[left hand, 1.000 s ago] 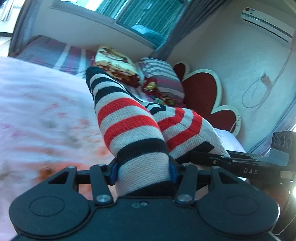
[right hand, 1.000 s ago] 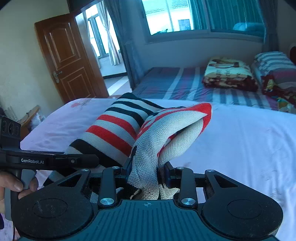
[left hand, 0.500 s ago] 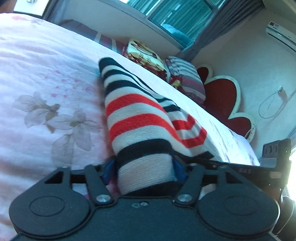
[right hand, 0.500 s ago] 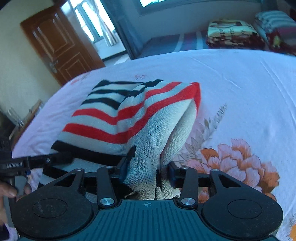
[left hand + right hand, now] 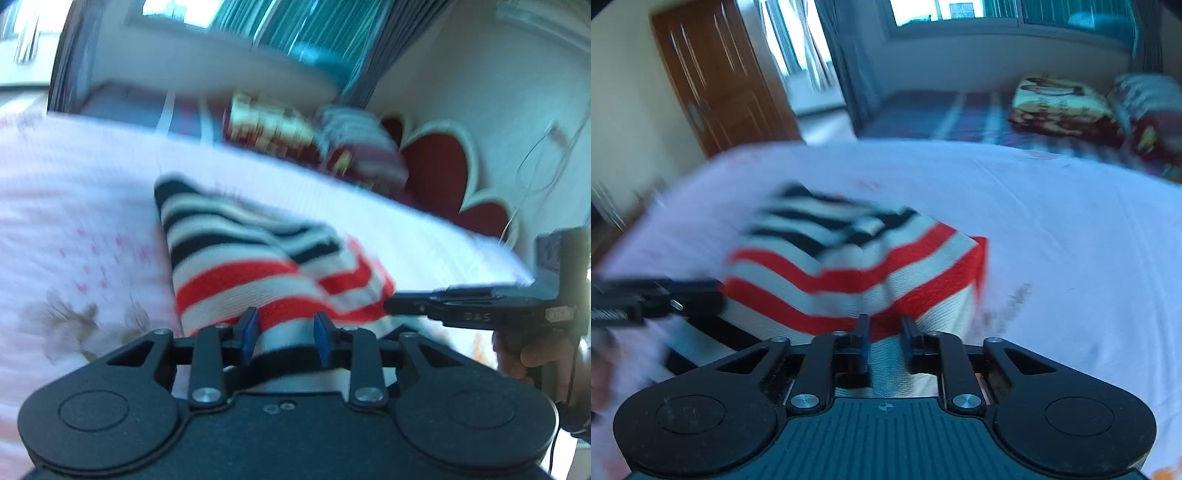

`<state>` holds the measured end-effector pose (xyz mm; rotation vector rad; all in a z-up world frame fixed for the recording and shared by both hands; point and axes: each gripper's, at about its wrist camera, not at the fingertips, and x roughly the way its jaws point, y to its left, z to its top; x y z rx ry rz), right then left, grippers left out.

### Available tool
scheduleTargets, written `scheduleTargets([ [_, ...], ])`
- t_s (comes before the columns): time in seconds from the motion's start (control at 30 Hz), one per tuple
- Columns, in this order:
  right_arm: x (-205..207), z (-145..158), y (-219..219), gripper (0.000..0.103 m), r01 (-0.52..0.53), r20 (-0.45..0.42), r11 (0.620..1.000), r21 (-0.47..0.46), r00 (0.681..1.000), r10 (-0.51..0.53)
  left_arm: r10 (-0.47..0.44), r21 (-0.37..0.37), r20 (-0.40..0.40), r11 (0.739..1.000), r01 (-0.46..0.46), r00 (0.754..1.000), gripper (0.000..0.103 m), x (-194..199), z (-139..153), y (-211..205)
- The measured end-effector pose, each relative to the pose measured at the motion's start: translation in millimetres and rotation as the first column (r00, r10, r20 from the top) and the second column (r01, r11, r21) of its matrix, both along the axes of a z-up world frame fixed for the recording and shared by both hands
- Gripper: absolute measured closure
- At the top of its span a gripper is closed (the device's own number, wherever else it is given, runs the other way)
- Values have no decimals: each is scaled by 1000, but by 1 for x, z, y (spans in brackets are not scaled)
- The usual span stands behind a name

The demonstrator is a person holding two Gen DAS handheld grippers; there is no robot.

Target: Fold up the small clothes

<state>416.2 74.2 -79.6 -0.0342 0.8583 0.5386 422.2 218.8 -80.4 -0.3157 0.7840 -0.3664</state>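
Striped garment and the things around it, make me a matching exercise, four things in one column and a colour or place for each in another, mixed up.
Things:
1. striped garment
2. door
3. heart-shaped headboard
4. bedsheet

Descriptions:
A. brown wood, far left of the right wrist view
B. red with a pale border
C. white, floral print
D. red, black and white, lying on the bed

Pairs: 1-D, 2-A, 3-B, 4-C

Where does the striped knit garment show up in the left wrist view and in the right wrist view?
Left wrist: striped knit garment centre, lying on the bed sheet, its near edge between the left gripper fingers.
Right wrist: garment centre-left, its near edge between the right gripper fingers.
Shared landmark: folded patterned blanket by the window.
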Motion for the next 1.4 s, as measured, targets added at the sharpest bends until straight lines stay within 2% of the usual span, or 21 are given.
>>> scheduleTargets([
  [0.03, 1, -7, 2, 92, 8, 21, 999, -38, 1000, -8, 4, -25, -9, 1000, -4, 1000, 72, 3, -4, 0],
  [0.07, 3, -10, 0, 92, 27, 10, 999, -24, 1000, -26, 10, -40, -21, 999, -11, 1000, 72, 6, -7, 1],
  [0.27, 5, -14, -1, 92, 46, 1, 999, -26, 999, -46, 6, -7, -3, 1000, -6, 1000, 72, 1, -8, -3],
  [0.33, -5, -2, -8, 92, 83, 15, 997, -2, 996, -82, 12, -1, 22, 1000, -12, 1000, 74, -8, 0, -2],
  [0.37, -16, 7, -14, 92, 79, 37, 997, 4, 996, -79, 17, -24, 47, 1000, -16, 999, 74, -18, 6, 3],
  [0.43, -40, 22, -23, 92, 49, 62, 999, 16, 997, -50, 36, -37, 87, 999, -33, 996, 74, -41, 13, 11],
  [0.5, -64, 29, -24, 92, -1, 79, 1000, 15, 997, 0, 56, -3, 109, 998, -56, 993, 74, -64, 14, 12],
  [0.63, -98, 22, -9, 92, -89, 109, 994, -57, 990, 95, 86, 40, 74, 995, -89, 994, 72, -95, -4, 10],
  [0.73, -102, 2, -2, 92, -76, 107, 988, -137, 990, 91, 91, 33, 49, 995, -93, 995, 72, -103, -14, 6],
  [0.8, -102, -3, 1, 102, -65, 123, 983, -171, 989, 86, 103, 41, 51, 994, -106, 993, 72, -104, -15, 5],
  [1.03, -101, -11, 6, 103, -46, 148, 969, -244, 985, 84, 122, 114, 38, 986, -125, 992, 67, -114, -21, -11],
  [1.13, -101, -9, 6, 103, -20, 130, 975, -222, 990, 50, 149, 125, 33, 980, -152, 988, 65, -124, -23, -13],
  [1.23, -104, 0, -12, 103, 20, 76, 991, -134, 997, -10, 184, 163, 42, 968, -189, 982, 58, -139, -18, -15],
  [1.4, -149, 11, -39, 103, 61, 71, 990, -128, 996, -52, 209, 225, 30, 951, -210, 978, 59, -181, -11, -26],
])
